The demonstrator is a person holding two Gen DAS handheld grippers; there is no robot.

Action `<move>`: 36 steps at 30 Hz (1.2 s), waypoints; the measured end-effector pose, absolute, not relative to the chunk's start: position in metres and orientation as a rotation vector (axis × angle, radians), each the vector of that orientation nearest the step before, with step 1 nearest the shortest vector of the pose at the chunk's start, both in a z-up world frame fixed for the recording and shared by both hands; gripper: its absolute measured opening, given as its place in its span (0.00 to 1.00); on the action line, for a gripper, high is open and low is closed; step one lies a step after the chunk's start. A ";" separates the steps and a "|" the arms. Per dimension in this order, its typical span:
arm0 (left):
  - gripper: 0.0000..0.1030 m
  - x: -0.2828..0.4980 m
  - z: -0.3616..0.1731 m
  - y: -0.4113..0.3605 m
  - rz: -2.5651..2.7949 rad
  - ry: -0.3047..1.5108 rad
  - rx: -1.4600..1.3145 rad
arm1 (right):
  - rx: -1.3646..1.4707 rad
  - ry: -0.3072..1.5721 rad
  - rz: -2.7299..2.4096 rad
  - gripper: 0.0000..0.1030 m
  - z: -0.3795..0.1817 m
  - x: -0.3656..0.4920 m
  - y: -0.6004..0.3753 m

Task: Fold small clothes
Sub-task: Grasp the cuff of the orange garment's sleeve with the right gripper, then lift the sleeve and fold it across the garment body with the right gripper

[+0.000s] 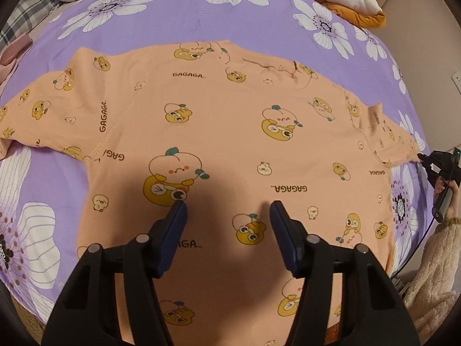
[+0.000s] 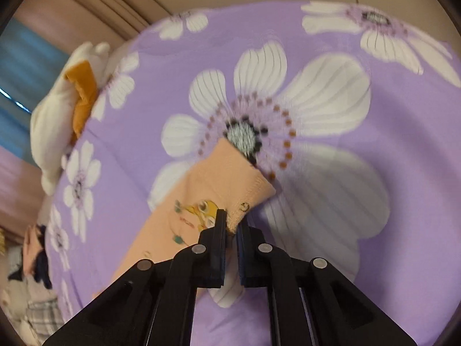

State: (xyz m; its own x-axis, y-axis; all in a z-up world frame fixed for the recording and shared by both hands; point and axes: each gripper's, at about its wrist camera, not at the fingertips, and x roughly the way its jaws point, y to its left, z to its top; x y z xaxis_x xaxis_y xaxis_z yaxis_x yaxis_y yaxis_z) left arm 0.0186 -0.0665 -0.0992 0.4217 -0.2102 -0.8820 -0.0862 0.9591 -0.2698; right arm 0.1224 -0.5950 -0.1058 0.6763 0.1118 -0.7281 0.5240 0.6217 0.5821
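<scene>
Covering most of the scene, the purple bedsheet (image 1: 259, 26) with its white flowers bears the 1 garment in play, a peach top (image 1: 230, 132) printed with cartoon ducks, which lies spread nearly flat with its body in the middle and a sleeve reaching out to each side. Judging from that layout, the folding has barely begun: no fold is visible in the body, both sleeves are still extended, and the whole sequence of sleeve folds and body folds looks to be left. The left sleeve (image 1: 37, 109) lies flat and untouched on the sheet. The right sleeve (image 2: 219, 190) is the part being worked: the right gripper (image 2: 230, 227) is clenched on the hem of its cuff, a pinch of fabric caught between the 2 blue pads, so the likely step in hand is bringing that sleeve in over the body. The left gripper (image 1: 227, 210) hangs over the lower middle of the top with its jaws about halfway apart and nothing between them; whether its tips touch the cloth I cannot tell. At the far edge of the bed lies a white and mustard bundle (image 1: 354, 3), apart from the top. As for containers, no basket, box or drawer shows in either view, so nothing is stowed anywhere.
</scene>
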 end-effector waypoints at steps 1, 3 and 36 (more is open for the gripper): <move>0.56 0.019 -0.098 -0.065 -0.080 1.136 -0.304 | 0.897 0.779 -0.253 0.06 -0.101 0.118 -0.599; 0.56 0.019 -0.100 -0.062 -0.082 1.135 -0.318 | 0.897 0.709 -0.253 0.06 -0.087 0.101 -0.607; 0.59 -0.022 -0.049 0.024 0.018 0.948 -0.423 | 0.347 0.571 0.225 0.06 0.081 0.115 -0.338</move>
State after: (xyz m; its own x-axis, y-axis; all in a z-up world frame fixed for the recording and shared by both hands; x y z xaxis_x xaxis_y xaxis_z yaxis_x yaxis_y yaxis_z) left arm -0.0218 0.0236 -0.0486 0.5895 -0.1686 -0.7900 -0.1979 0.9180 -0.3436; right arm 0.1150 -0.3384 0.0808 0.8192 0.3017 -0.4876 -0.1114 0.9179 0.3808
